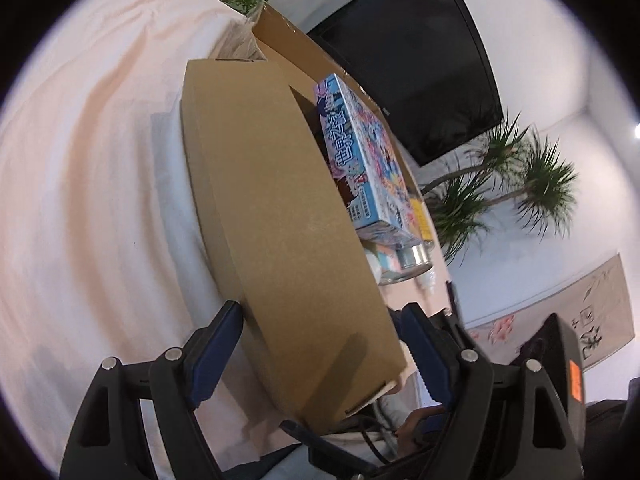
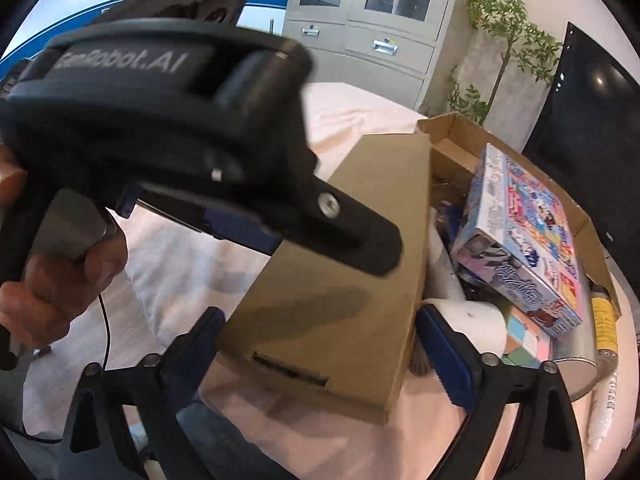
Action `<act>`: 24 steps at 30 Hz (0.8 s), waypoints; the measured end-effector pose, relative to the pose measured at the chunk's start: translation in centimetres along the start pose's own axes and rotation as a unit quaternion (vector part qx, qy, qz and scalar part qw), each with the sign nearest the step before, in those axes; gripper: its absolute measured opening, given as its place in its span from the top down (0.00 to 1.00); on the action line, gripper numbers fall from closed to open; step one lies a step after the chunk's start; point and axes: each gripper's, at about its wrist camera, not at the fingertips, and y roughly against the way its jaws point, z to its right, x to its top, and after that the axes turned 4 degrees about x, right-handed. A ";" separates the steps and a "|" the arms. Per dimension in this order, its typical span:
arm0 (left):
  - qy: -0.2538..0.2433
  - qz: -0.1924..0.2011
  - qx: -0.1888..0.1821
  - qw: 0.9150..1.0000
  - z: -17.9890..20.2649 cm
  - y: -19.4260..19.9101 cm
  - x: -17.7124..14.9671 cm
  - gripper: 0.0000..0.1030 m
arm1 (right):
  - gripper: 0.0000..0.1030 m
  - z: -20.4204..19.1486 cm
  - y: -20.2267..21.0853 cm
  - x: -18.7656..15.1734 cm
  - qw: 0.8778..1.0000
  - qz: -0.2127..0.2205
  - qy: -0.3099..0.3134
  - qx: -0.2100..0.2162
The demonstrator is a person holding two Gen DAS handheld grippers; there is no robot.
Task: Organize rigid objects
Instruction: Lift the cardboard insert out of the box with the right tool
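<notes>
Flap [image 1: 280, 216] of the cardboard box [image 2: 576, 216] sits between both grippers' released fingers, left [image 1: 320, 356] and right [image 2: 320, 356], probably for folding shut.

On the black top of my left gripper [image 2: 160, 120] I can read pale letters that say "GenRobot.AI". The start is a bit blurry.

The colorful box [image 1: 360, 160] in the cardboard box [image 1: 304, 48] has big blue Chinese letters on its side. I can make out "世界之" and one more that I can't read.

The cloth hanging [image 1: 560, 320] on the wall has black brush writing, too small for me to read.
</notes>
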 end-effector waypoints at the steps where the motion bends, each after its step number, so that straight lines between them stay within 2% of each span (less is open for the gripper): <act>1: 0.004 0.002 0.000 1.000 -0.1 0.0 -0.1 0.21 | 0.13 0.3 0.2 -0.5 1.000 0.001 -0.019 0.017; 3: 0.011 0.004 0.006 1.000 -0.5 0.2 -0.3 0.21 | 0.14 2.0 0.5 -1.1 0.995 0.012 -0.072 0.069; 4: 0.018 0.005 0.010 1.000 -0.9 0.4 -0.4 0.21 | 0.14 3.0 0.6 -1.5 0.986 0.014 -0.119 0.118; 6: 0.042 0.011 0.006 0.999 -2.4 1.4 -0.5 0.21 | 0.14 4.4 0.5 -2.2 0.967 0.020 -0.180 0.180; 7: 0.054 0.017 0.001 0.998 -2.5 1.5 -0.4 0.21 | 0.14 5.1 0.3 -2.7 0.953 0.024 -0.213 0.215; 9: 0.081 0.021 -0.008 0.996 -4.0 2.2 -0.2 0.14 | 0.14 6.9 -0.4 -2.9 0.922 0.037 -0.266 0.279; 11: 0.087 0.023 -0.013 0.996 -4.0 2.5 -0.4 0.12 | 0.14 7.2 -0.5 -3.3 0.900 0.039 -0.287 0.326; 13: 0.065 0.025 -0.002 0.998 -2.7 2.1 -0.2 0.17 | 0.13 7.6 -0.9 -3.4 0.881 0.033 -0.301 0.363; 14: 0.053 0.030 0.000 0.998 -1.7 2.0 0.0 0.28 | 0.13 7.5 -1.3 -2.8 0.870 0.023 -0.313 0.381; 15: 0.042 0.033 0.004 0.999 -0.9 2.1 0.2 0.31 | 0.12 7.6 -1.4 -2.4 0.871 0.018 -0.313 0.377; 16: 0.030 0.039 0.012 0.999 -0.1 2.3 0.4 0.43 | 0.11 7.8 -1.4 -2.3 0.887 0.018 -0.298 0.353; 17: 0.017 0.044 0.018 0.999 0.9 2.4 0.6 0.48 | 0.11 7.6 -0.7 -1.8 0.910 0.014 -0.274 0.312; 19: -0.020 0.061 0.024 0.998 2.8 3.0 0.8 0.48 | 0.10 7.1 1.6 -0.8 0.946 0.011 -0.227 0.229; 20: -0.036 0.063 0.018 0.997 3.9 2.9 0.9 0.48 | 0.10 7.1 2.8 -0.4 0.958 0.006 -0.212 0.193; 22: -0.063 0.043 -0.008 0.997 5.5 1.8 1.1 0.48 | 0.10 7.6 4.7 0.6 0.965 -0.009 -0.209 0.159; 24: -0.086 0.020 -0.014 0.996 6.7 0.1 1.1 0.48 | 0.11 8.2 6.9 1.3 0.965 -0.009 -0.204 0.165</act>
